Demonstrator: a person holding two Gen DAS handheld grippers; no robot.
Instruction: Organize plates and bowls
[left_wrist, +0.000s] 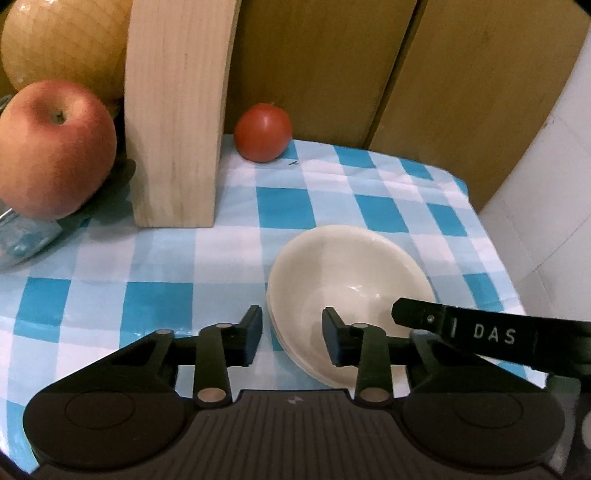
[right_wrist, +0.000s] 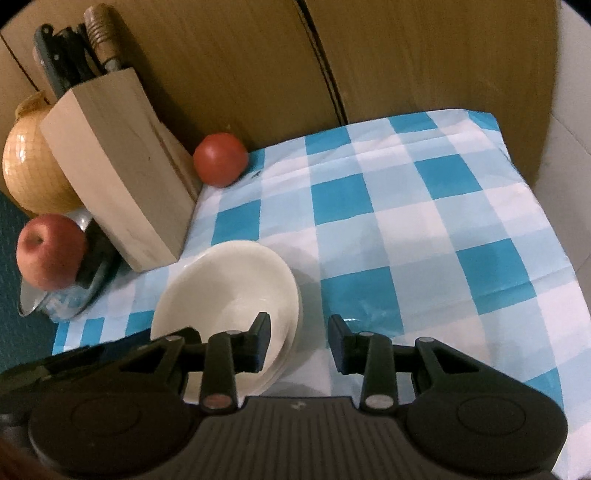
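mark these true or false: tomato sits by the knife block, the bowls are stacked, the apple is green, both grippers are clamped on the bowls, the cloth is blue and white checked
1. The tomato sits beside the knife block. True.
2. The bowls are stacked. True: more than one rim shows.
3. The apple is green. False: it is red.
4. Both grippers are clamped on the bowls. False: the left gripper and right gripper each straddle the rim, fingers apart.
5. The tablecloth is blue and white checked. True.

Your left tongs (left_wrist: 291, 332) sit low in the frame, pads parted, angled downward. Your right tongs (right_wrist: 299, 341) match them, pads apart, one finger crossing the left view's lower right.
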